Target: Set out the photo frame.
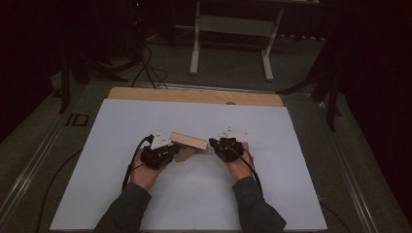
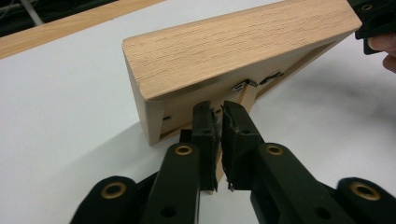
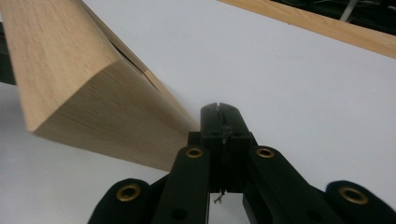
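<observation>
A light wooden picture frame (image 1: 188, 141) stands tilted on the white sheet between my two grippers, back side toward the left one. In the left gripper view the frame (image 2: 233, 42) rises just ahead, and the left gripper (image 2: 218, 121) is shut on its thin wooden back stand (image 2: 247, 95), which runs between the pads. From above, the left gripper (image 1: 178, 152) sits at the frame's left end. The right gripper (image 1: 212, 142) is at the frame's right end. In the right gripper view its jaws (image 3: 219, 112) are shut together beside the frame's corner (image 3: 70, 70), with nothing visible between them.
A white sheet (image 1: 145, 204) covers most of the wooden table, whose bare far edge (image 1: 194, 95) shows. Behind the table, a white metal stand (image 1: 197, 48) and black cables (image 1: 145, 68) are on the dark floor. A person's sleeves enter from the bottom.
</observation>
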`<state>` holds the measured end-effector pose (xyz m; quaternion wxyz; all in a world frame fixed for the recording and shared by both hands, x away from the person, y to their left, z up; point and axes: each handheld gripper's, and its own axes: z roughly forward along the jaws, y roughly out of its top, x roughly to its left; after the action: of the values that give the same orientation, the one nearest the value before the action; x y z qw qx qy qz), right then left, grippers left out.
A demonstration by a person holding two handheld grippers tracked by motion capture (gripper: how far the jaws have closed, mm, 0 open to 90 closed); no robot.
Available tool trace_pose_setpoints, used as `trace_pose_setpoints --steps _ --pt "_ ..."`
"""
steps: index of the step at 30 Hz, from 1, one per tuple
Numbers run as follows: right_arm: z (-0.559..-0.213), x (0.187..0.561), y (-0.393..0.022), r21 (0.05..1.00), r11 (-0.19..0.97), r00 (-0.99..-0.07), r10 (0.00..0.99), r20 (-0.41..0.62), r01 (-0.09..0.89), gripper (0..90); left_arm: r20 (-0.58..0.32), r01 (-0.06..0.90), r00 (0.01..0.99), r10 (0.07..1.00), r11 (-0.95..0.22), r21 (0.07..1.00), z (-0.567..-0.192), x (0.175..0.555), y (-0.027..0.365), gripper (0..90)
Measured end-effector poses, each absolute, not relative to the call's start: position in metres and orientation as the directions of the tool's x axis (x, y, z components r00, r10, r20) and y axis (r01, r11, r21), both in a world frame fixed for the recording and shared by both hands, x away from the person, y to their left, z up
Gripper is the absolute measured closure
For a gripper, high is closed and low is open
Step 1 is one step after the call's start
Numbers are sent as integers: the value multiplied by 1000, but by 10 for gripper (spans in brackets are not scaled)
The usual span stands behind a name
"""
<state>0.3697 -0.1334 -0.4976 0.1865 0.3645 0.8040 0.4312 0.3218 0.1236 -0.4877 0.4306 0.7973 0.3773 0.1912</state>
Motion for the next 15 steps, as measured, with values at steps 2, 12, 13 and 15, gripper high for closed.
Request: trace_pose_setpoints --steps 2,12,13,15 --pt "-497 370 -133 829 365 -668 744 13 423 899 -16 439 641 767 -349 828 -488 323 124 865" --pt "-498 373 -132 833 349 -668 743 32 429 899 -12 443 630 776 -347 826 -489 325 123 894" --pt "-498 373 -132 834 346 -669 742 36 429 899 -12 444 630 777 -347 826 -489 326 123 894" --pt "-498 374 -132 833 344 -671 740 43 433 899 -12 445 629 777 -348 825 -489 326 123 895"
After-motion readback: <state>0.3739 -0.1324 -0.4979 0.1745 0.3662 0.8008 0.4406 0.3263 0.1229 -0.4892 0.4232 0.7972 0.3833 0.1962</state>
